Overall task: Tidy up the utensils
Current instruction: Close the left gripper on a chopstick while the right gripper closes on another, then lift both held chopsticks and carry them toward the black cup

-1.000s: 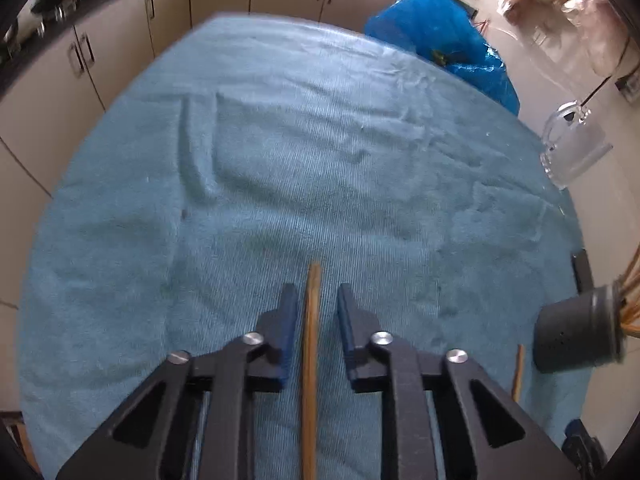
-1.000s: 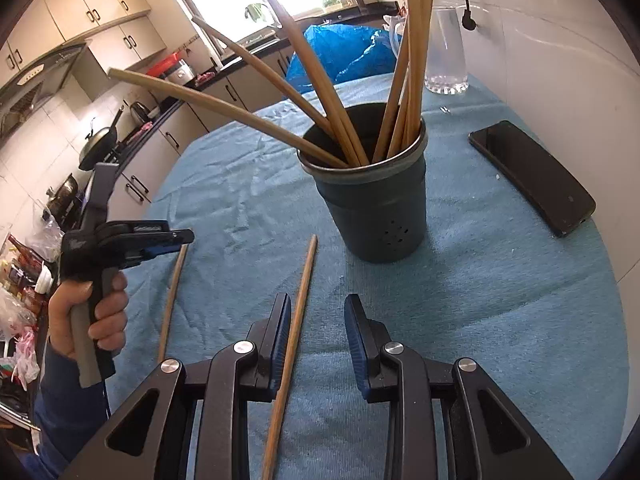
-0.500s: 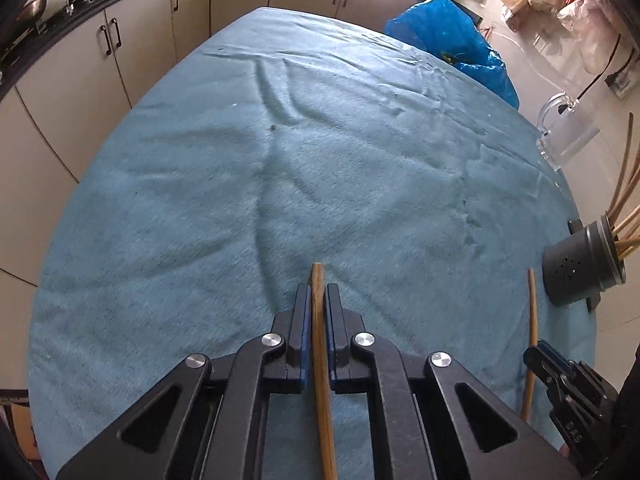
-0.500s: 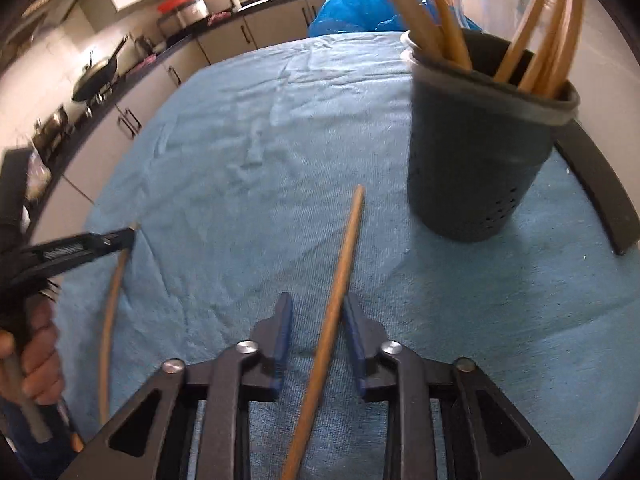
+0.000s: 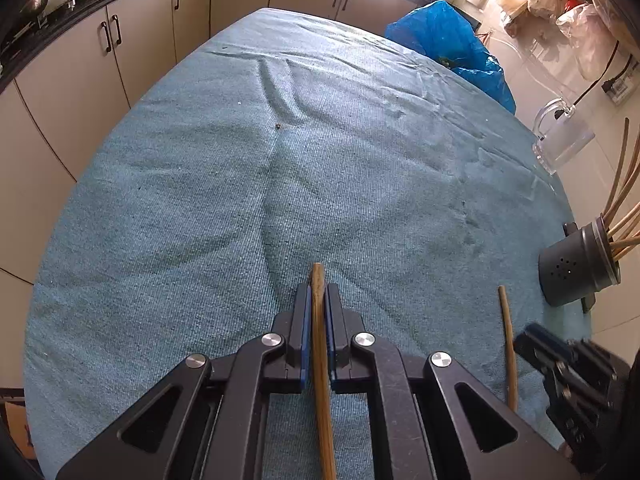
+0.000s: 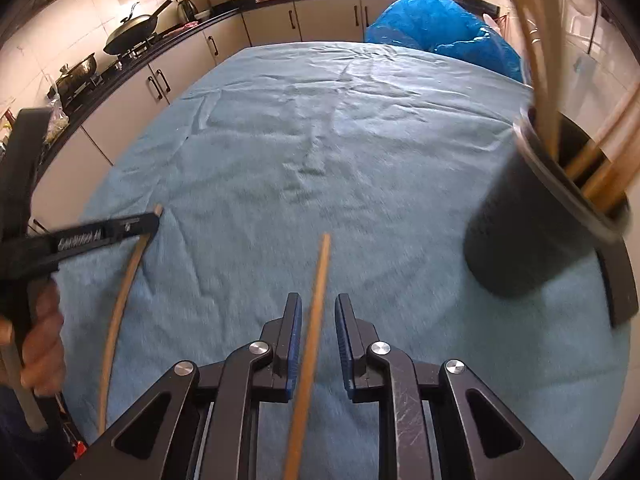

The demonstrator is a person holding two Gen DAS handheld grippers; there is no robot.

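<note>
One wooden chopstick (image 5: 319,336) lay clenched in the left claw (image 5: 318,300), whose white side lettering was too blurred to read, another (image 6: 312,336) lay between the right claw's (image 6: 318,312) opening jaws, both claws angled down at the towel-covered table (image 5: 200,200).

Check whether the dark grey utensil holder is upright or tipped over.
Upright: the dark grey perforated utensil holder stands on the blue cloth, wooden sticks rising from its mouth.

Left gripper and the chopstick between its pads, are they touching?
Touching. In the left wrist view, the left gripper has both blue pads pressed against the chopstick, no gap showing.
</note>
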